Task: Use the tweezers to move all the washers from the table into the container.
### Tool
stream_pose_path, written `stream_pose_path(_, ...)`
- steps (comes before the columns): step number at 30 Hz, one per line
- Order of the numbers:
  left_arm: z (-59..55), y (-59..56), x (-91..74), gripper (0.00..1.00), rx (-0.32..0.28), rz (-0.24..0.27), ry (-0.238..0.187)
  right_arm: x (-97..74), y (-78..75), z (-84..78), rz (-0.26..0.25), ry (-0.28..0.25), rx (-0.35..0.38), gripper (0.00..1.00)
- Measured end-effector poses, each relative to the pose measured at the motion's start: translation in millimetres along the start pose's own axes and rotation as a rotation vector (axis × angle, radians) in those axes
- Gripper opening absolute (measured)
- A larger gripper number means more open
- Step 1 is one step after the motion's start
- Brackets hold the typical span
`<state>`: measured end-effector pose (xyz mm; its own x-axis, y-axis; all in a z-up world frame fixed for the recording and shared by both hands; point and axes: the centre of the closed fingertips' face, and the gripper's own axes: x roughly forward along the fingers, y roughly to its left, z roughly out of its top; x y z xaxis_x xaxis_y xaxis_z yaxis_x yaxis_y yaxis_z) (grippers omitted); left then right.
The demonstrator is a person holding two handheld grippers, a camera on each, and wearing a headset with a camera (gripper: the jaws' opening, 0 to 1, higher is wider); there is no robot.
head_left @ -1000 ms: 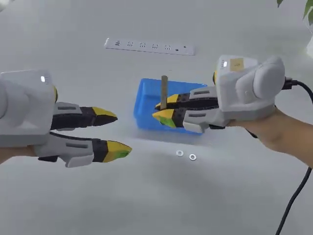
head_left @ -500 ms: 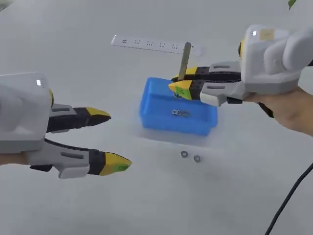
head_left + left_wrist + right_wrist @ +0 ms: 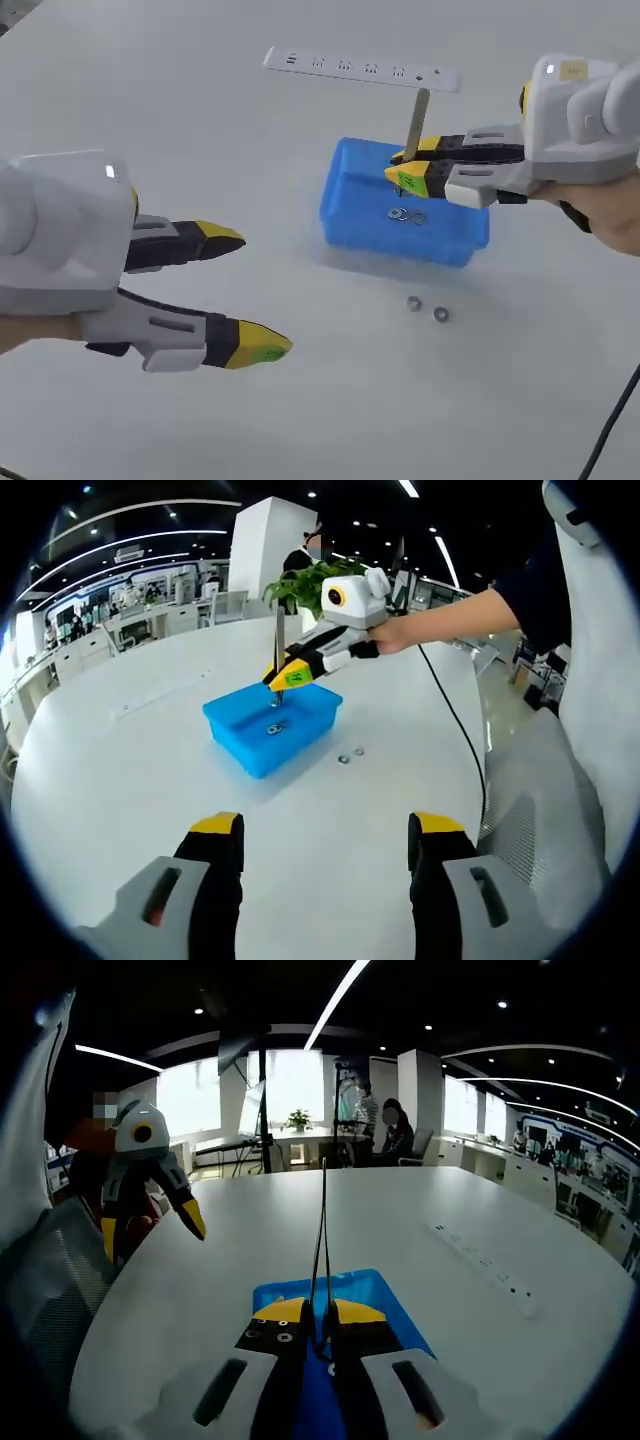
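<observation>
Right gripper (image 3: 405,172) pinches the tweezers (image 3: 419,120), which stand upright with their handle end up, over the far part of the blue container (image 3: 400,244). Two dropped washers (image 3: 407,215) lie inside the container. Two loose washers (image 3: 428,309) lie on the table (image 3: 200,120) just near of the container. Left gripper (image 3: 258,294) sits at the near left, jaws spread, empty, well apart from the container. Power strip (image 3: 360,68) lies far behind.
</observation>
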<state>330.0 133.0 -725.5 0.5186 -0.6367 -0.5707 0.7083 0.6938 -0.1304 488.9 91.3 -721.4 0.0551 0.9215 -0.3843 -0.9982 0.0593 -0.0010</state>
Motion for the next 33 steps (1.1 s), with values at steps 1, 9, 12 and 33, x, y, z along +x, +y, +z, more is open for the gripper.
stream_pose_path(1,-1.4,-0.4,0.0,0.72,0.003,-0.001,0.006,2.1,-1.0,-4.3,0.001,0.008,0.003,0.09)
stream_pose_path(9,-6.2,-3.4,1.2,0.66,-0.001,-0.021,0.03,7.2,-6.4,-14.0,-0.004,-0.004,0.037,0.09)
stream_pose_path(12,-7.5,-1.2,2.6,0.66,0.0,-0.015,0.039,7.9,-5.8,-20.3,-0.003,0.005,0.038,0.09)
stream_pose_path(33,14.6,12.6,3.9,0.72,0.018,0.011,0.009,7.7,3.1,-21.5,0.007,-0.003,0.066,0.1)
